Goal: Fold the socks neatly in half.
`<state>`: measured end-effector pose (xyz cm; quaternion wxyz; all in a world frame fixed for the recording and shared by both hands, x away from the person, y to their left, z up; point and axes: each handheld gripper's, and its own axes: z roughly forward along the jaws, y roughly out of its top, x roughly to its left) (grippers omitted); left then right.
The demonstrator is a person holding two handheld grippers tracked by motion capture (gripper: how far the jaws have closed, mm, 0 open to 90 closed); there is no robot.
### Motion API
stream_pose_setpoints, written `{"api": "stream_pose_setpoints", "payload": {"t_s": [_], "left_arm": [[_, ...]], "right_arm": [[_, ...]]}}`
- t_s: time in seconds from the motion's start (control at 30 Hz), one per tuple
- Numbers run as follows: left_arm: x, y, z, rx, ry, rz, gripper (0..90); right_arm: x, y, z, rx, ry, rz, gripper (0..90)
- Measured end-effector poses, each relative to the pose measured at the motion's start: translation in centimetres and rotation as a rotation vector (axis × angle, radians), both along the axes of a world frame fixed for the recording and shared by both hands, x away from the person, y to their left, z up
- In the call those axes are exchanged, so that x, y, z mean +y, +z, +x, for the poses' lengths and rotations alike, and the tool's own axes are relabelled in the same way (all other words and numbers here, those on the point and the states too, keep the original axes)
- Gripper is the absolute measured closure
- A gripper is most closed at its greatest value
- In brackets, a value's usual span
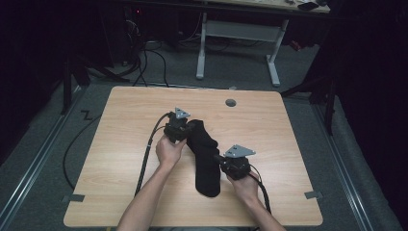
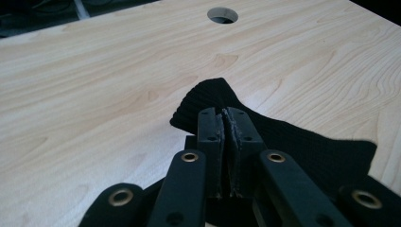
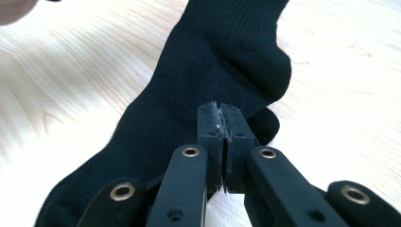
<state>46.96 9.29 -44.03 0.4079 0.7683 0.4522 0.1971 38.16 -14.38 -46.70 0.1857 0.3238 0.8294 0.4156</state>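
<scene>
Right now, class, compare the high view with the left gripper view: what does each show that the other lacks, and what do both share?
High view alone: both hands, the right gripper at the black knitted sock's side, a white-legged desk beyond, and cables on the grey floor.

Left gripper view alone: the left gripper close up, jaws pressed together over the sock's ribbed edge.

Both: the sock, the light wooden table and its round hole.

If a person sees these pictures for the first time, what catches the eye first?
The black sock lies alone in the middle of the pale wooden table. The left gripper meets its far end and the right gripper its right edge, each with fingers pressed together. A round hole sits near the table's far edge.
</scene>
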Motion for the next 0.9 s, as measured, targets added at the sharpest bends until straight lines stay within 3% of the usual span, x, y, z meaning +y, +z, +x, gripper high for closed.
{"api": "stream_pose_setpoints", "payload": {"t_s": [0.13, 0.33, 0.43, 0.73, 0.9], "left_arm": [[0.3, -1.2, -0.7, 0.026, 0.008, -0.021, 85.0], [0.1, -3.1, -0.5, 0.083, 0.01, -0.016, 84.8], [-0.2, -3.7, -0.4, 0.099, 0.003, -0.002, 84.7], [-0.3, -3.0, -0.9, 0.047, -0.006, -0.064, 84.7], [-0.5, -2.8, -1.1, 0.034, -0.004, -0.064, 84.9]], "right_arm": [[-0.4, 0.1, -0.5, -0.002, 0.004, -0.004, 88.0], [-0.5, -0.7, -0.2, 0.027, 0.0, -0.032, 87.9], [-0.7, -1.0, 0.0, 0.042, -0.011, -0.021, 87.9], [-1.1, 0.1, -0.3, -0.01, -0.01, 0.022, 87.9], [-1.4, 0.5, -0.5, -0.031, -0.019, 0.039, 87.9]]}}
